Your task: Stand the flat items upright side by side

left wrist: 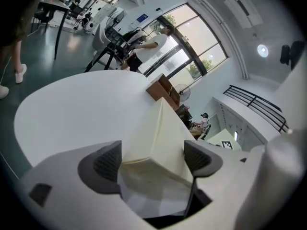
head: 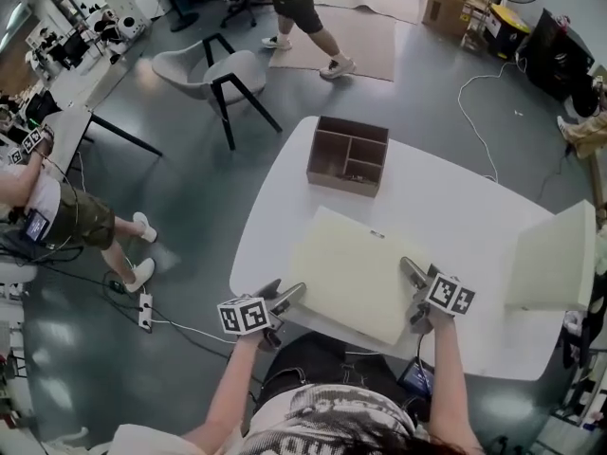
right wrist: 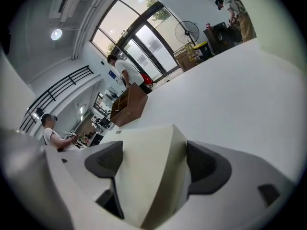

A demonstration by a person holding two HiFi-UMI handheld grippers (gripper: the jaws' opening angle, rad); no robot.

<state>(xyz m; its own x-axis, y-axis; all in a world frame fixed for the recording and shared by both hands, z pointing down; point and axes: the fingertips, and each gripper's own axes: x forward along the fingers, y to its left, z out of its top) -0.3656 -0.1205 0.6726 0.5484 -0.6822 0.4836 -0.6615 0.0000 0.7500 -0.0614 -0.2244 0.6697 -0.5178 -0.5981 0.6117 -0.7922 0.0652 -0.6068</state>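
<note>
A large flat cream box [head: 356,273] lies on the white table [head: 446,207], its near edge at the table's front. My left gripper [head: 283,294] is at its near left corner, and in the left gripper view that corner [left wrist: 165,133] sits between the wide jaws [left wrist: 151,159] with gaps to the pads. My right gripper [head: 414,292] straddles the near right corner; the right gripper view shows the box edge [right wrist: 139,147] between its open jaws [right wrist: 151,159]. A second cream box [head: 555,259] stands tilted at the table's right end.
A brown wooden divided crate [head: 348,154] sits at the table's far edge. On the floor beyond are a grey chair [head: 213,69], a walking person [head: 299,8], a seated person [head: 57,207] at left, and a power strip [head: 144,311].
</note>
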